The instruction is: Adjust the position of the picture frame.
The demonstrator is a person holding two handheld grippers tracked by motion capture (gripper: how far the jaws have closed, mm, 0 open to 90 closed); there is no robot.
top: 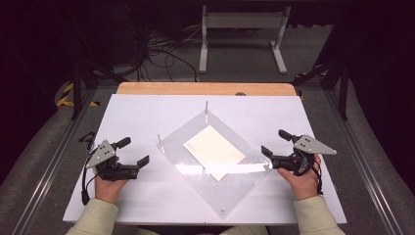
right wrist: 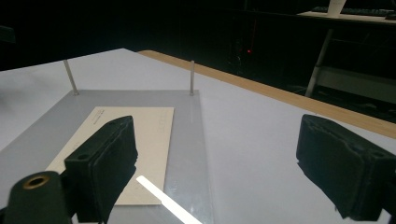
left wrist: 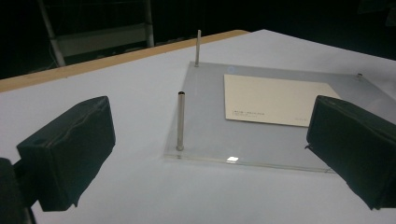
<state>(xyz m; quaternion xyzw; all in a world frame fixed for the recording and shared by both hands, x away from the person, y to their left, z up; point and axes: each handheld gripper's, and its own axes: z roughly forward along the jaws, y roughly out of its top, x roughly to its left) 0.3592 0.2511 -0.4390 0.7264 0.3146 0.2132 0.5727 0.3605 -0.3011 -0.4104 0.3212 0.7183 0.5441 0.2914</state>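
A clear acrylic plate [top: 195,178] lies turned like a diamond in the middle of the white table. On it rests a cream card [top: 214,150]. Two thin metal pins stand at its corners, one at the left [top: 159,140] and one at the far corner [top: 206,110]. My left gripper [top: 133,152] stands open left of the plate, aimed at the near pin [left wrist: 180,120]. My right gripper [top: 275,142] stands open at the plate's right corner, nothing between its jaws. In the right gripper view the card [right wrist: 149,126] lies ahead, partly behind one jaw.
The white table [top: 147,112] has a wooden strip [top: 205,88] along its far edge. Beyond it are a white metal stand [top: 242,34] and tangled cables [top: 156,54] on the floor. Metal rails [top: 54,156] run along both sides.
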